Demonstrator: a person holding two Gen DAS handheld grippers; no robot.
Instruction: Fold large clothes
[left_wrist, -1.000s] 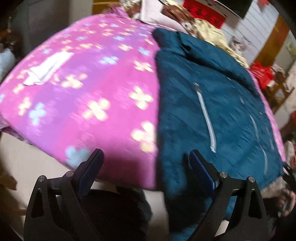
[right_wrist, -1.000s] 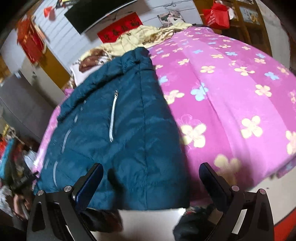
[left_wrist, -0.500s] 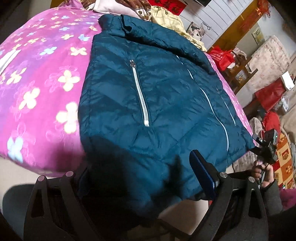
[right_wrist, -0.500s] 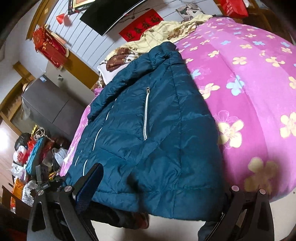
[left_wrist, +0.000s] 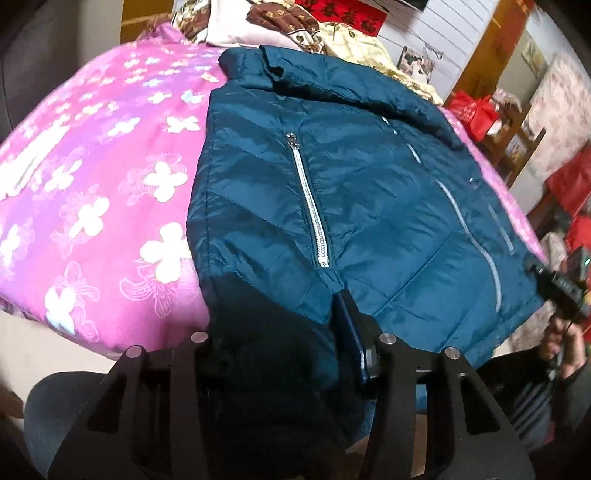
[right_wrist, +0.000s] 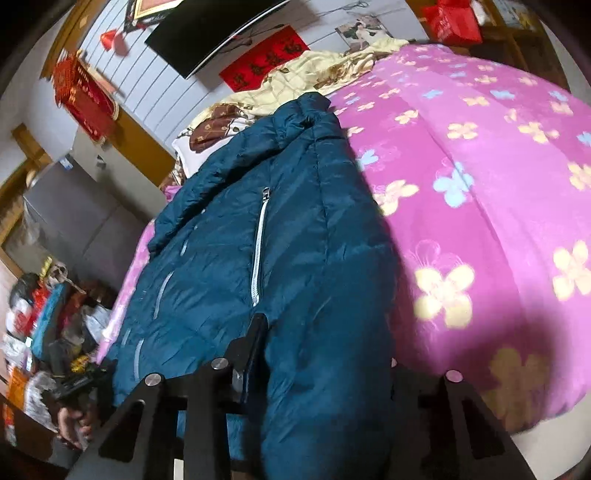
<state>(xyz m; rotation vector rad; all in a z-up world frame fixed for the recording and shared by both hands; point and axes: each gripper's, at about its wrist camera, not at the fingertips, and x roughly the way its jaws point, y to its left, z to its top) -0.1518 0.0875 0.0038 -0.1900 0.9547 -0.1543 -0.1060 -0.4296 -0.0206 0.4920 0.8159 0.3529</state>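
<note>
A dark teal puffer jacket (left_wrist: 369, 192) with white zips lies flat on a pink flowered bedspread (left_wrist: 92, 184), its hem hanging over the near bed edge. My left gripper (left_wrist: 280, 332) is shut on the jacket's near hem corner; the fabric bunches between the fingers and hides the left one. In the right wrist view the same jacket (right_wrist: 258, 240) lies on the bedspread (right_wrist: 480, 184), and my right gripper (right_wrist: 325, 354) is shut on a thick fold of its hem. Its right finger is hidden by the cloth.
Pillows and a yellow quilt (left_wrist: 351, 40) lie at the bed's head. A second person's hand holding a black gripper (left_wrist: 561, 291) is at the jacket's far hem corner. Cluttered bags (right_wrist: 40, 325) and a grey cabinet (right_wrist: 74, 214) stand beside the bed.
Both grippers moved in onto the jacket's hem and closed from wide open onto the fabric. The jacket now fills the gap between each pair of fingers.
</note>
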